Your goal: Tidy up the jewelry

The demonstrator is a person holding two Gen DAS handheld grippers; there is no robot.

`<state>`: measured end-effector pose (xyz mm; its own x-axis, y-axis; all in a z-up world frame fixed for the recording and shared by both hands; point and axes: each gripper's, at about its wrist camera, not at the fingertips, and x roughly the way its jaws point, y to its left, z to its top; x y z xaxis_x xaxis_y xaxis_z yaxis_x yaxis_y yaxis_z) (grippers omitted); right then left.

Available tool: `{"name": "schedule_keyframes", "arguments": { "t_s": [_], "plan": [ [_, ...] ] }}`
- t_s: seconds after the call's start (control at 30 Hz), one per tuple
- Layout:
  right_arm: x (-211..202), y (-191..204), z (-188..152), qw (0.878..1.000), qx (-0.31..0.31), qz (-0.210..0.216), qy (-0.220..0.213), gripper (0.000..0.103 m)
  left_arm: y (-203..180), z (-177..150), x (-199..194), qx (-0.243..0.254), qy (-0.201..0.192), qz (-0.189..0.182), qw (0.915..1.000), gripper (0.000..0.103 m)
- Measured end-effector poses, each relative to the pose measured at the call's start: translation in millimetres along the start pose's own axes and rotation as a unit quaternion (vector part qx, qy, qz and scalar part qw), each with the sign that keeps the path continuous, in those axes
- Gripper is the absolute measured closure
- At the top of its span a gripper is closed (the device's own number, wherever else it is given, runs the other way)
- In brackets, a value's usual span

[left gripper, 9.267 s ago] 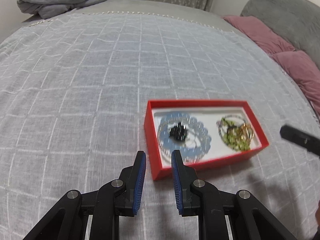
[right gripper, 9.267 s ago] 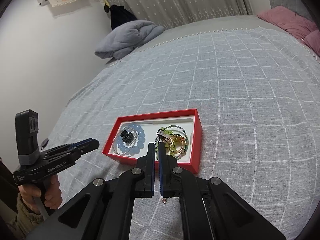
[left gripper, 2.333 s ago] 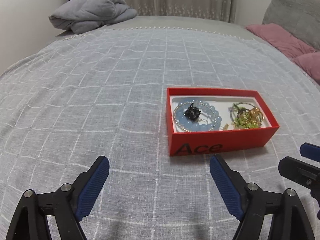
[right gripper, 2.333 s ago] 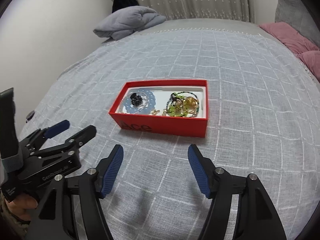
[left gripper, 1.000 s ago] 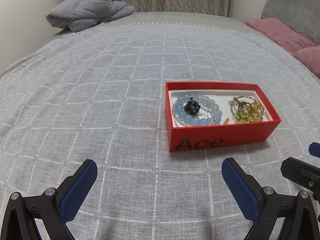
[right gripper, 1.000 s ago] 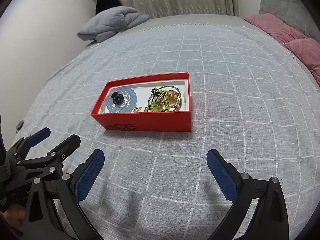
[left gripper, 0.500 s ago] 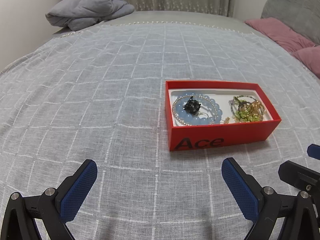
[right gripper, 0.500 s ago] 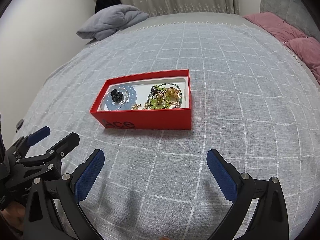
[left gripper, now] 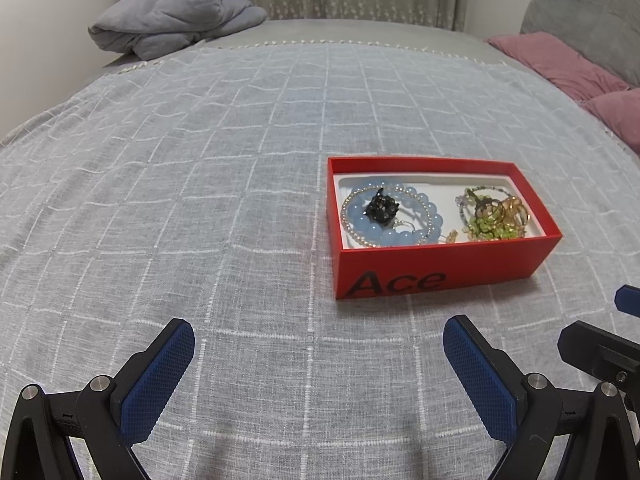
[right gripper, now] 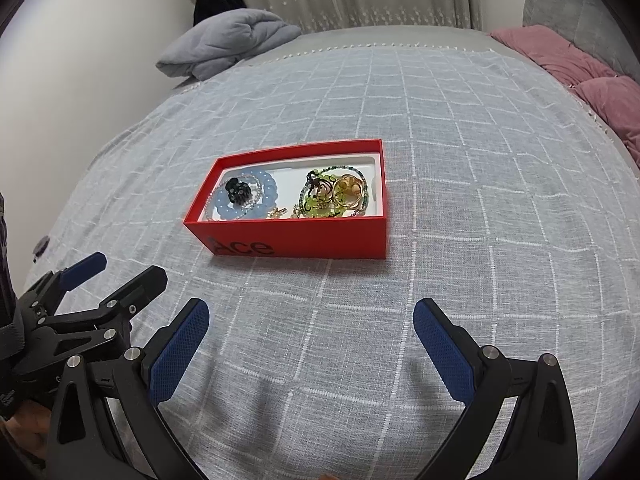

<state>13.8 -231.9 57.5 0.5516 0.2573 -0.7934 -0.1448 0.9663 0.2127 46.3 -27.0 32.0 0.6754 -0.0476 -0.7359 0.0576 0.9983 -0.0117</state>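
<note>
Grey bedspread (left gripper: 200, 200): one red box (left gripper: 440, 264), two grippers, jaws spread.

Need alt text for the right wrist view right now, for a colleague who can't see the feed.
An open red box of jewelry sits on a grey checked bedspread, ahead of the open, empty right gripper. Inside lie a blue bead bracelet with a black piece on it at left and tangled green and gold pieces at right. The left gripper, also open, is at lower left.
</note>
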Motion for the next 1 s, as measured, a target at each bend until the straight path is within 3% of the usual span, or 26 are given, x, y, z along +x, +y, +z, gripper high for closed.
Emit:
{"name": "schedule_keyframes", "arguments": {
  "t_s": [1.0],
  "plan": [
    [-0.3,0.0,-0.3,1.0,-0.002,-0.001,0.002,0.0,-1.6,-0.4,-0.4,0.003,0.0,0.001,1.0,0.001]
  ]
}}
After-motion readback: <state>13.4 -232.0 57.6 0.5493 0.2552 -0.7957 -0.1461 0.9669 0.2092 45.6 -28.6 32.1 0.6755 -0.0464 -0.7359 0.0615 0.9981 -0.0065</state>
